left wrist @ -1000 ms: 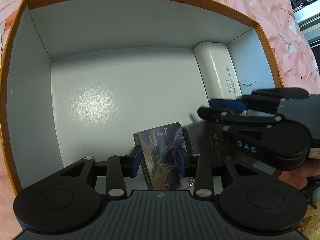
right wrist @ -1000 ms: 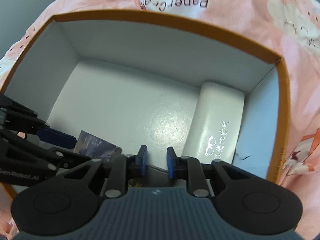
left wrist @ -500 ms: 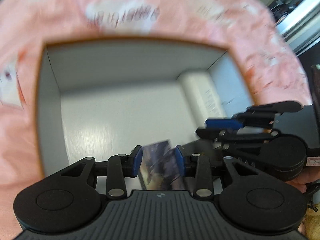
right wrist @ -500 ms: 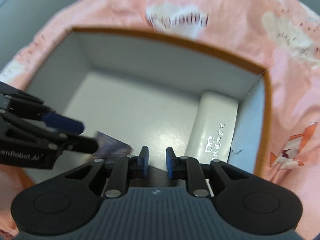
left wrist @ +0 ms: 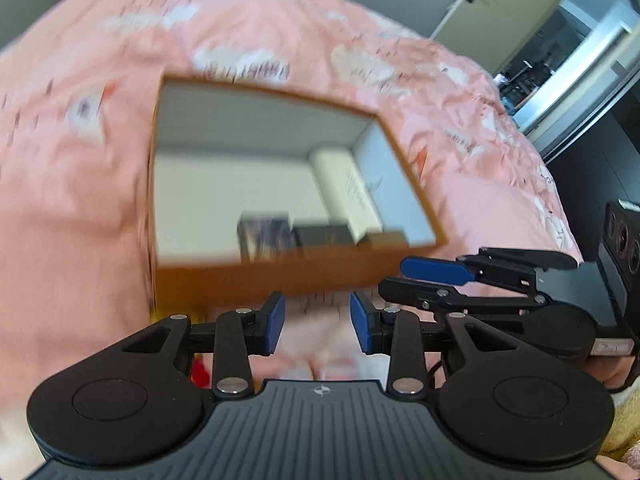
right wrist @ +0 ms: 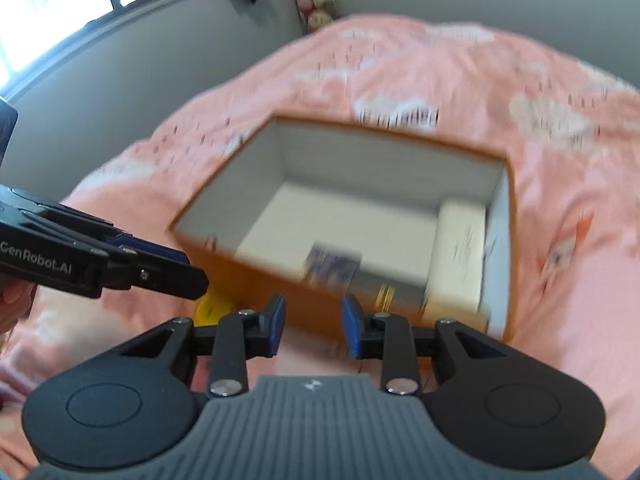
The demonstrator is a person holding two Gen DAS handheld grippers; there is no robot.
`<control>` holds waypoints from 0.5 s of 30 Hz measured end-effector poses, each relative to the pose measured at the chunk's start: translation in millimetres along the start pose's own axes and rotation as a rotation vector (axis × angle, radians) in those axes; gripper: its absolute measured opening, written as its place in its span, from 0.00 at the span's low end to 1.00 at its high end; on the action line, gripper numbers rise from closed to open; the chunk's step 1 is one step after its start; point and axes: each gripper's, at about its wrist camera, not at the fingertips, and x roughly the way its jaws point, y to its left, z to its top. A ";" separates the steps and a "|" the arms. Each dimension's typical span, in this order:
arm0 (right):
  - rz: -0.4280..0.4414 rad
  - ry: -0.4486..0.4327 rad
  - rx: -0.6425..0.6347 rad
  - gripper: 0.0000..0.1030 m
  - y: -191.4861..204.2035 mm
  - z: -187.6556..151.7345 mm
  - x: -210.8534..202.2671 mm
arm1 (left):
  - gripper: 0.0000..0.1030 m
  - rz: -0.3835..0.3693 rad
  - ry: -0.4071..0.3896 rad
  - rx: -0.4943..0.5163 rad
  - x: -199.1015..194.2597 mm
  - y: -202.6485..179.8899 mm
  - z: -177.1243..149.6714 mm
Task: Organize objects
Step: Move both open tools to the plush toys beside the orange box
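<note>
The orange box (right wrist: 256, 280) stands on the pink bed cover (right wrist: 560, 280). Inside, a white case (right wrist: 460, 256) lies along the right wall, its long axis front to back. A dark card pack (right wrist: 332, 266) and a black box (left wrist: 326, 234) sit at the near wall. The left hand-held gripper (left wrist: 317, 322) and the right hand-held gripper (right wrist: 313, 326) are both released, outside the box.

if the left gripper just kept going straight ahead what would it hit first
Most likely the near orange wall of the box, which sits right ahead of the open left gripper. The picture is blurred, so depth is uncertain.
</note>
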 end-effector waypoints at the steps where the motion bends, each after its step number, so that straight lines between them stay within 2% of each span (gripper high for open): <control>1: 0.007 0.018 0.008 0.32 1.1 -9.2 2.0 | 0.39 -0.005 0.022 -0.021 5.2 2.4 -6.9; 4: 0.000 0.075 0.046 0.32 7.0 -31.4 5.7 | 0.39 -0.018 0.092 -0.046 16.4 0.0 -27.3; 10: -0.088 0.144 0.013 0.32 12.4 -60.3 3.0 | 0.39 -0.048 0.224 -0.005 47.4 -16.8 -51.2; 15: -0.124 0.141 0.017 0.32 8.2 -80.1 -14.2 | 0.39 -0.061 0.265 0.000 55.7 -21.6 -60.9</control>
